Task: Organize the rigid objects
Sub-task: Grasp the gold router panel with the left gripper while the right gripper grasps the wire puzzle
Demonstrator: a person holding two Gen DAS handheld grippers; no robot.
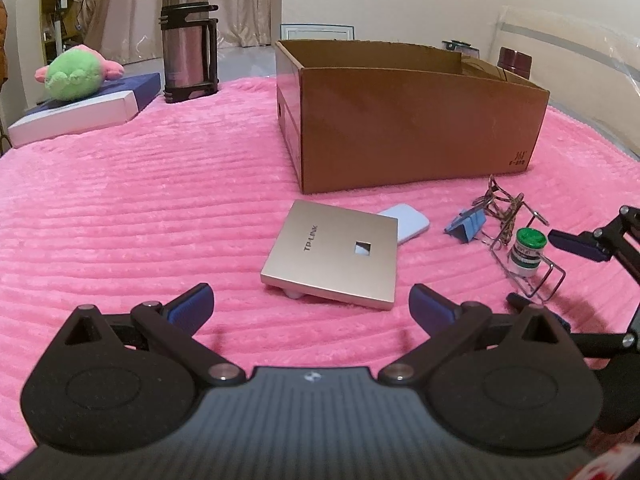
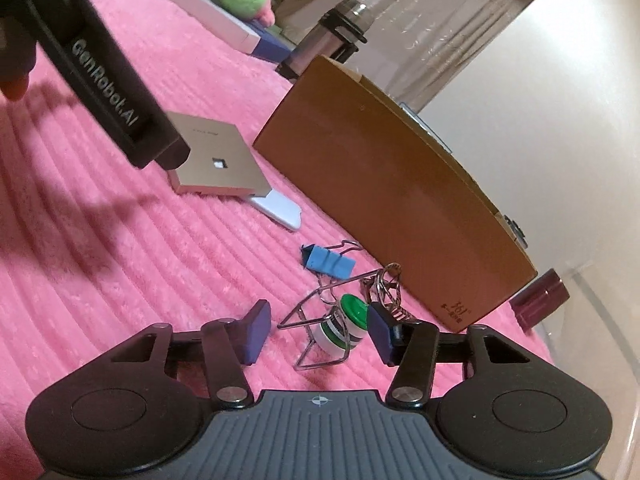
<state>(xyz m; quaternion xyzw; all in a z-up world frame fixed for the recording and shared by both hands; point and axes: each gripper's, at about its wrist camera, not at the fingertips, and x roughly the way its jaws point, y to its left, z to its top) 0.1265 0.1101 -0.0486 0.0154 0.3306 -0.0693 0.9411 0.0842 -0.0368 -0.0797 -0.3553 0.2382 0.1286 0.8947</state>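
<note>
The cardboard box (image 1: 416, 120) serves as the landmark; it stands open-topped on the pink blanket (image 1: 140, 208), and all loose items lie in front of its near wall.

Left gripper (image 1: 310, 300): jaws spread wide, holding nothing, lined up on the gold TP-LINK panel (image 1: 334, 252). The panel lies in front of the box's near-left corner, tilted, with 1 edge resting on the white flat device (image 1: 406, 222) partly under it.

Right gripper (image 2: 320, 330): jaws apart, empty, straddling the green-capped bottle (image 2: 344, 326). The bottle lies in front of the box's near-right corner, inside or against a wire frame (image 2: 316, 320); which one cannot be settled from these views. A key ring (image 2: 386, 284) and blue binder clip (image 2: 328, 262) lie just beside it, nearer the box.

Risks noted:
1. Closing on the bottle is likely to catch the wire frame, dragging frame and keys along or twisting the bottle out of the pads.
2. The bottle is round and on its side; an off-centre pinch may roll it away on the soft pile.
3. The tilted panel may slide off the white device when pressed.
4. The 2 grippers work near each other; a collision is possible.
</note>
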